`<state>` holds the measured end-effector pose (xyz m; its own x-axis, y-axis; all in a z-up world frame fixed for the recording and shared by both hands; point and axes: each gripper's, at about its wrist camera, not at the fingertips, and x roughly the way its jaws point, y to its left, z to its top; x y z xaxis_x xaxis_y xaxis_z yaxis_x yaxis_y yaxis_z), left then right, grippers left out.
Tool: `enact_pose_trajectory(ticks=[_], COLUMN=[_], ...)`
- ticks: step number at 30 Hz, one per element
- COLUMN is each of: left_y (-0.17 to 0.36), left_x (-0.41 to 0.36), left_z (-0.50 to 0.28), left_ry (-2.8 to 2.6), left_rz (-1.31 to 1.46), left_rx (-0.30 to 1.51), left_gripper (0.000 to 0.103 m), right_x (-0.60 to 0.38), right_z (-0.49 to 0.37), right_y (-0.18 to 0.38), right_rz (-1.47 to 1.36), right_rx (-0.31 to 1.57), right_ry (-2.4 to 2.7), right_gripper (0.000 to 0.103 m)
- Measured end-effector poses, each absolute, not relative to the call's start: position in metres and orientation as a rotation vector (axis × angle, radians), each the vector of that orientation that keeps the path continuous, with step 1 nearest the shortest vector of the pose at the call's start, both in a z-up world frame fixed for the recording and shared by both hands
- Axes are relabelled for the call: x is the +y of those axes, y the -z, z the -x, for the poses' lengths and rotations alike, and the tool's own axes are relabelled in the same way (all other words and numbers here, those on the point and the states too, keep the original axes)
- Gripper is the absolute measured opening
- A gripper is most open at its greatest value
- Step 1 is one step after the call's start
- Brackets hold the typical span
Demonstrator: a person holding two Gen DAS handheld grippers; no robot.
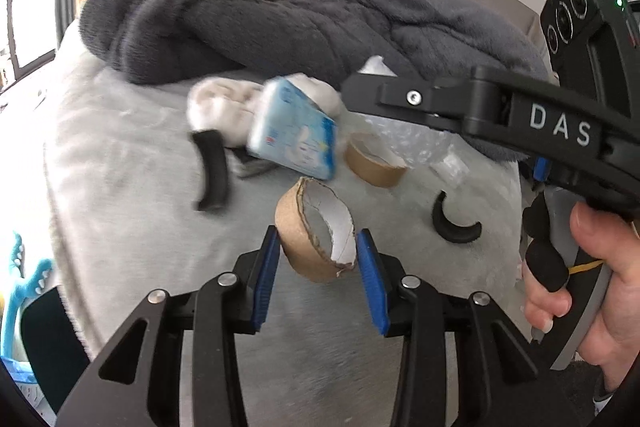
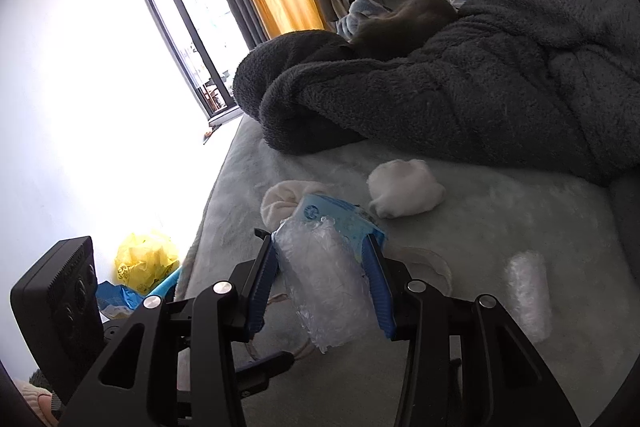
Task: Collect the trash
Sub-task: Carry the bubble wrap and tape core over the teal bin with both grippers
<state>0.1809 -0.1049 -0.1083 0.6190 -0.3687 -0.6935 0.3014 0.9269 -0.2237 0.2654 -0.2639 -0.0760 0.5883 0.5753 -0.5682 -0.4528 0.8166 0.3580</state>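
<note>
My left gripper (image 1: 316, 245) is shut on a torn brown cardboard tape ring (image 1: 316, 231), held above the light grey bed cover (image 1: 120, 187). My right gripper (image 2: 320, 255) is shut on a roll of clear bubble wrap (image 2: 328, 279) with a blue tissue packet (image 2: 336, 215) pressed behind it. In the left wrist view the right gripper comes in from the right, the packet (image 1: 296, 135) and bubble wrap (image 1: 400, 139) at its tip. A second brown tape ring (image 1: 374, 159) and two black curved pieces (image 1: 212, 171) (image 1: 454, 223) lie on the bed.
A dark grey fleece blanket (image 2: 460, 95) is heaped across the back of the bed. White socks (image 2: 404, 195) and another bubble wrap piece (image 2: 528, 295) lie on the cover. A yellow bag (image 2: 146, 261) and blue items sit on the floor at the left bed edge.
</note>
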Motion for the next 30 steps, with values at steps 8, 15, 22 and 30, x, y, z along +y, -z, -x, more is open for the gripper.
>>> enact_pose_trajectory(ticks=[8, 15, 22, 30], left_y=[0.094, 0.089, 0.099, 0.125], left_x=[-0.067, -0.025, 0.011, 0.054], left_z=[-0.17, -0.162, -0.158, -0.154], left_ry=[0.319, 0.231, 0.159, 0.068], left_rz=[0.077, 0.1, 0.117, 0.129], left_rx=[0.772, 0.749, 0.777, 0.847], left_gripper=[0.042, 0.043, 0.043, 0.043], right_x=[-0.222, -0.186, -0.148, -0.104], right_z=[-0.266, -0.266, -0.263, -0.259], right_y=[0.069, 0.067, 0.066, 0.071], right_rz=[-0.129, -0.105, -0.075, -0.052], right_rx=[0.711, 0.702, 0.7, 0.715], right_ry=[-0.649, -0.7, -0.752, -0.794], right_gripper=[0.045, 0.045, 0.045, 0.045])
